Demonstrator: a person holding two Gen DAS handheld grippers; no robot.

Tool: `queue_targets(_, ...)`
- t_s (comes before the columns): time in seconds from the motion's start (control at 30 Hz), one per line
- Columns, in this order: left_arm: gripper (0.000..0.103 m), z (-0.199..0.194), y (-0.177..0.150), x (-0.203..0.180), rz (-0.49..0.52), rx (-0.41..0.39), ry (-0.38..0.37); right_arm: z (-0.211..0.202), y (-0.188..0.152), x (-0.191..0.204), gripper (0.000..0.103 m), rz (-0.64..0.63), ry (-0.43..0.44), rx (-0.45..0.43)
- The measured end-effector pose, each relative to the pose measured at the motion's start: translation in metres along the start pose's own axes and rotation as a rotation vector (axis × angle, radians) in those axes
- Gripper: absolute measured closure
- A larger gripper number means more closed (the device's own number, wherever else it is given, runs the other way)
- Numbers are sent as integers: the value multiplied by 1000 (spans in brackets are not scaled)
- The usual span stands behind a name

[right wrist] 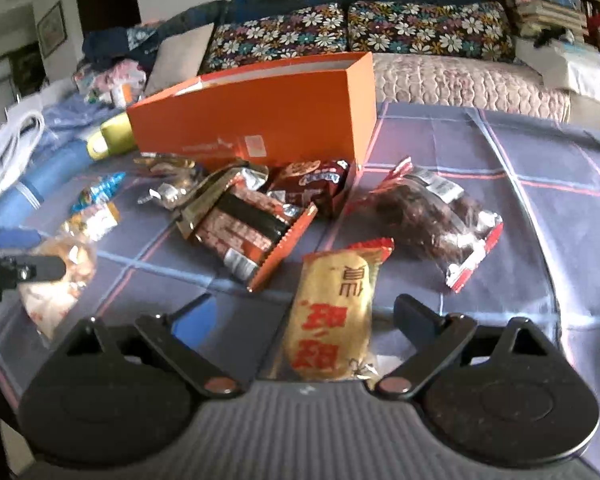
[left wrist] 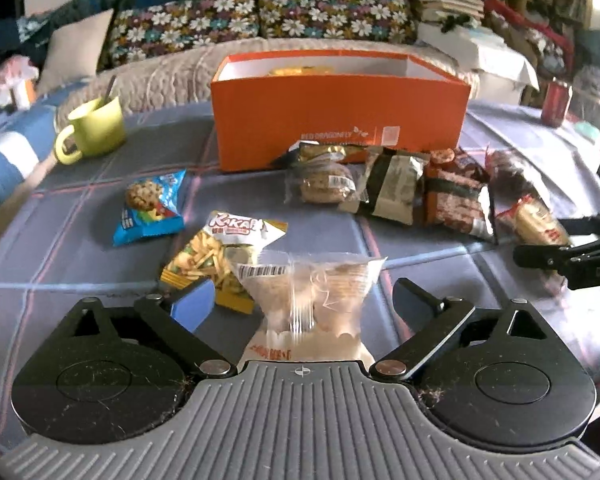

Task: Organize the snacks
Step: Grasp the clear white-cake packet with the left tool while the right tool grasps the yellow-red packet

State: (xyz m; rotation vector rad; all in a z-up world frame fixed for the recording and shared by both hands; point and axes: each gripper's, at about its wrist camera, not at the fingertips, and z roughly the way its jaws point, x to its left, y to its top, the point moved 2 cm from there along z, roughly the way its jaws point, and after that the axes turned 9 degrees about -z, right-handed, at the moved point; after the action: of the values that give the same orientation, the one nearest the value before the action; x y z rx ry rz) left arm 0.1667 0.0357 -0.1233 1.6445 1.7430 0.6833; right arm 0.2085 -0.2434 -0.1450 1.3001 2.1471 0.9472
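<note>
The left gripper (left wrist: 304,304) is spread wide around a clear bag of biscuits (left wrist: 314,292); the right gripper (right wrist: 304,320) gapes around a golden cracker packet (right wrist: 334,312). Both look light, crinkly and crushable; pinch mid-body. Beyond stands the orange box (left wrist: 340,120).

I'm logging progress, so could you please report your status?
Both tongs open: left straddles clear pastry bag, right straddles gold wafer packet. Orange box open ahead; loose snacks between.

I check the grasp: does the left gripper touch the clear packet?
Apart. In the left wrist view, the left gripper is open, and table cloth shows between each finger and the clear packet lying between them.
</note>
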Motion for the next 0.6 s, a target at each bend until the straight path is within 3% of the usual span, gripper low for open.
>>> queue_targets(0.2, 40, 10, -7, -4, 28, 16, 12, -2, -4, -3, 8, 0, -6, -14)
queue_targets(0.3, 46, 12, -10, -5, 19, 31, -3, -2, -5, -3, 0, 6, -11, -9)
queue_targets(0.6, 44, 17, -16, -6, 6, 50, -20, -1, -5, -3, 0, 8, -43, -6)
